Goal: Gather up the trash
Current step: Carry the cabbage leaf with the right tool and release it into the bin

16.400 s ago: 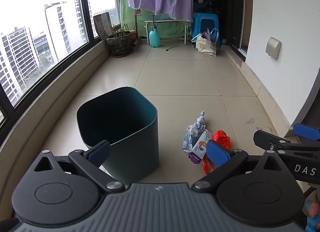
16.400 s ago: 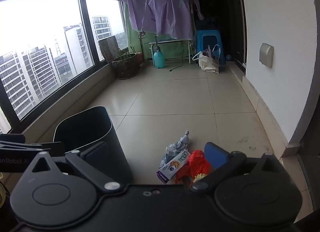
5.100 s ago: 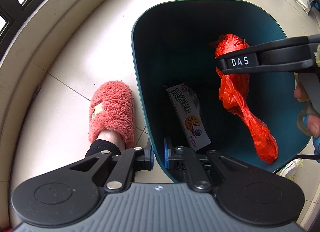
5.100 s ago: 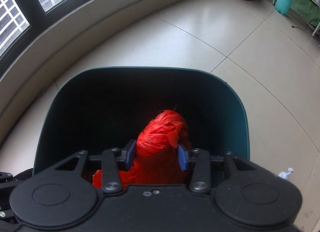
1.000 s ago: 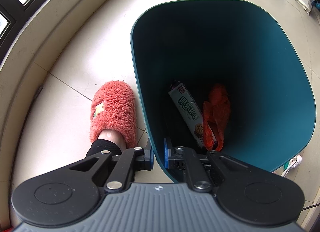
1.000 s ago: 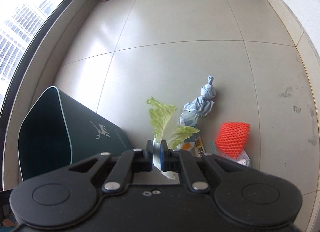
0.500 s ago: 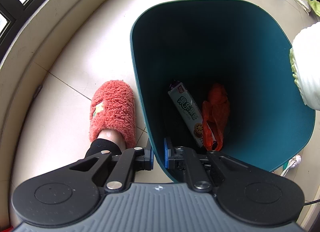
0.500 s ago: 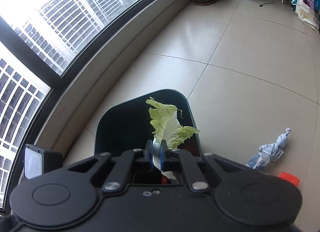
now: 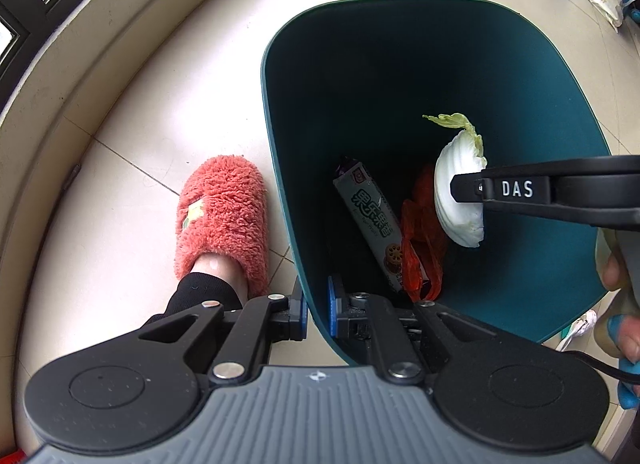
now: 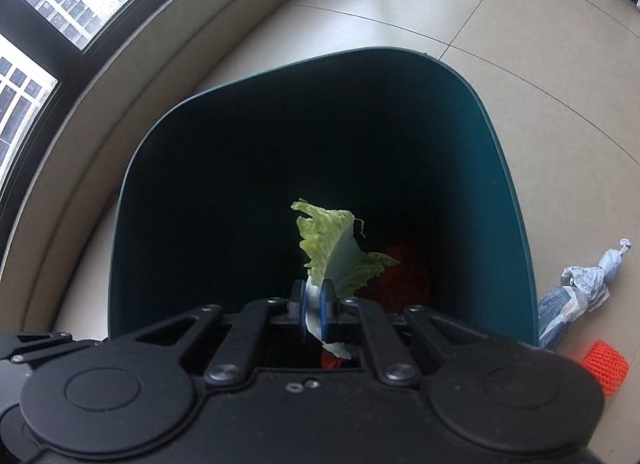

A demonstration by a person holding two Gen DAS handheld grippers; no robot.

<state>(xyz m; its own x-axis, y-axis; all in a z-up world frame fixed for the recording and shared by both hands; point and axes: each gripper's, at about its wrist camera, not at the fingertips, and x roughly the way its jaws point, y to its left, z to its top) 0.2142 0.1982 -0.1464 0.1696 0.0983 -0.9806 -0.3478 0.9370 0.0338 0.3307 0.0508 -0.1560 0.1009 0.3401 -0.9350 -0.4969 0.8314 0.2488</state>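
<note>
A dark teal bin stands on the tiled floor. My left gripper is shut on its near rim. Inside lie a biscuit packet and a red plastic bag; the bag shows dimly as a red patch in the right wrist view. My right gripper is shut on a cabbage leaf and holds it over the bin's opening, leaf tip pointing down into it.
A foot in a fluffy coral slipper stands just left of the bin. To the bin's right on the floor lie crumpled blue-white paper and an orange foam net. A curved window ledge runs behind the bin.
My right gripper has carried the cabbage leaf from above the floor trash leftward to over the bin's opening, and it now shows in the left wrist view. The left gripper has not moved.
</note>
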